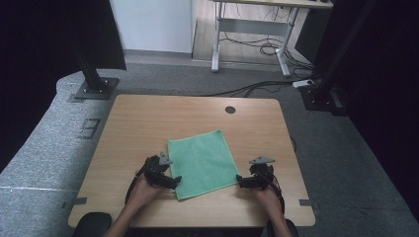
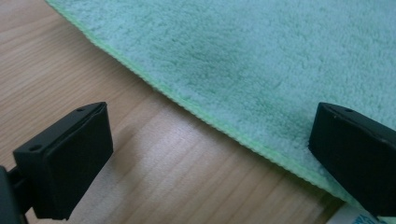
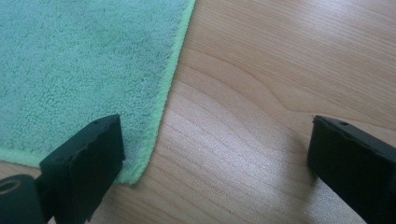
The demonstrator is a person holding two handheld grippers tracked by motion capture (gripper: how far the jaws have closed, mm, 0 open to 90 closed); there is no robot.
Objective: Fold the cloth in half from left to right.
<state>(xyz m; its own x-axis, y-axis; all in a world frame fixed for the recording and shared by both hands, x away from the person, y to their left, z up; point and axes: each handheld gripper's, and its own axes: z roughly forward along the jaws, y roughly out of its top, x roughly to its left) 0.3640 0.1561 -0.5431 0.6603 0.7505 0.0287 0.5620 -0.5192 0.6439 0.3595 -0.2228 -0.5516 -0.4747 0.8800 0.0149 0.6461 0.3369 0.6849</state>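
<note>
While the green cloth [image 1: 202, 162] lies flat on the table [image 1: 138, 123], a little toward your side of the middle, you have 1 tool at each of its 2 near corners. Your left tool [image 1: 170, 181] sits at the cloth's near left corner, and your right tool [image 1: 240, 180] sits at the cloth's near right corner.

Both tools are wide apart and hold nothing. In the left gripper view, the left tool [image 2: 210, 154] has 1 jaw over bare wood beside the cloth and the other jaw over the cloth [image 2: 261, 60], so the cloth's edge runs between them. In the right gripper view, the right tool [image 3: 215, 158] has 1 jaw over the cloth's corner and the other over bare wood well off the cloth [image 3: 79, 70].

It looks like you are at the grab step: getting ready to pinch the 2 near corners, maybe to fold the cloth away from you. I can't tell if the jaws touch the table yet.

For the next move, you will likely need to go low, slide 1 jaw under the cloth's edge, and squeeze. The cloth is thin and soft, so a jaw could push it into a bump. Try to pinch both corners the same way, so the cloth lifts evenly.
</note>
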